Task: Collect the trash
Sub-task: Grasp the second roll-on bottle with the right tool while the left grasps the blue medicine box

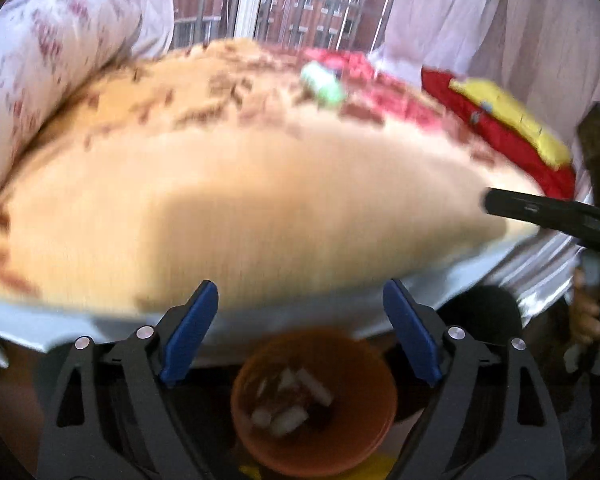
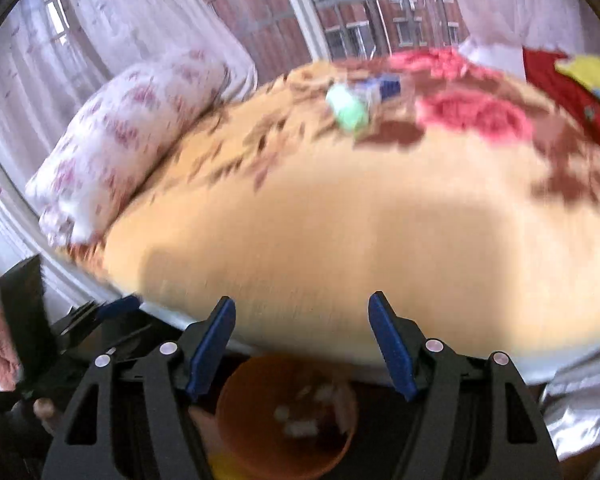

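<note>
Below both grippers, an orange bin (image 1: 314, 400) sits at the bottom centre of each frame, holding pale scraps of trash (image 1: 290, 402). Left gripper (image 1: 300, 336) and right gripper (image 2: 302, 346) have their fingers spread wide, empty. On the bed (image 2: 320, 240), a blurred light-green wrapper (image 2: 348, 110) lies toward the upper centre, near a floral pillow (image 2: 120, 136) at left.

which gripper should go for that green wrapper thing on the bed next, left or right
Probably right. Both grippers, left and right, are open and empty over the orange bin. The green wrapper sits nearly straight ahead of the right one.
</note>
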The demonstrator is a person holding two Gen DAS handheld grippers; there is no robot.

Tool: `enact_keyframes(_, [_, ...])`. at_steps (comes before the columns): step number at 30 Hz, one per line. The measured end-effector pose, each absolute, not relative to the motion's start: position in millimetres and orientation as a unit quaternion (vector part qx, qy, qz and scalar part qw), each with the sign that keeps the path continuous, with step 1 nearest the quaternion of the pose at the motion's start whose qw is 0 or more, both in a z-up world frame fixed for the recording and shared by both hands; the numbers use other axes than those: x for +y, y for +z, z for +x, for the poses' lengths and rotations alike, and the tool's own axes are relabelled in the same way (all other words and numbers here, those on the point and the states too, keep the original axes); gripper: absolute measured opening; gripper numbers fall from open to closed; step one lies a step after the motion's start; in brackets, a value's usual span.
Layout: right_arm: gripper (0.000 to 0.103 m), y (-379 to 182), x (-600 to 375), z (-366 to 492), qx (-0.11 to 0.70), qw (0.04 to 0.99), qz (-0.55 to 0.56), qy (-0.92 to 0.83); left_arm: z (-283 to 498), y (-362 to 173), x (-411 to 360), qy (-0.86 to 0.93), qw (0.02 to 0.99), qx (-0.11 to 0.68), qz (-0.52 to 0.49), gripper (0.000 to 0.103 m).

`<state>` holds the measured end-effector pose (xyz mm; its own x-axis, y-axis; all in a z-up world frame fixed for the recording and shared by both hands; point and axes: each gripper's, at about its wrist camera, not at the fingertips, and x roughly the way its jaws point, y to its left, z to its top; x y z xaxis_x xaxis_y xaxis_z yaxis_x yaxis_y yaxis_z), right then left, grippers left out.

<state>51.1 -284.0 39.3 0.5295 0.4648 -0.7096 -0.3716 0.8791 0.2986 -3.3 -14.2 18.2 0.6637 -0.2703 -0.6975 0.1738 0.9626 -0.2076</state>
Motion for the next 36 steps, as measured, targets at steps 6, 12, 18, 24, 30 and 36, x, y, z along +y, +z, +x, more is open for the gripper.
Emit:
enact_keyframes(6, [0.07, 57.3, -257.0, 161.8, 0.41, 0.885, 0.01, 0.222, 41.8, 40.2, -13.3, -0.112, 0.918, 0.374, -0.074, 0.083])
enact_keyframes(12, [0.07, 51.2, -221.2, 266.7, 0.424, 0.879, -0.03, 0.215, 77.6, 46.6, -10.0, -0.097, 0.918, 0.378, -0.067, 0.083])
enact_keyframes(18, [0.073, 29.7, -189.0, 335.6, 0.455, 0.864, -0.064, 0.204, 106.2, 46.6, -1.2, -0.089, 0.916, 0.384, -0.072, 0.083])
enact_keyframes(24, [0.05, -1.9, -161.1, 370.1, 0.498, 0.838, -0.087, 0.207, 127.6, 43.5, 5.5, -0.081, 0.915, 0.389, -0.07, 0.083])
enact_keyframes(30, [0.048, -0.3, -177.6, 355.4, 0.478, 0.849, -0.062, 0.214, 163.0, 46.7, 1.7, -0.082, 0.914, 0.395, -0.054, 0.083])
enact_keyframes(36, [0.048, 27.9, -265.0, 317.2, 0.435, 0.881, 0.034, 0.183, 244.3, 52.0, -43.8, -0.131, 0.911, 0.392, 0.012, 0.083])
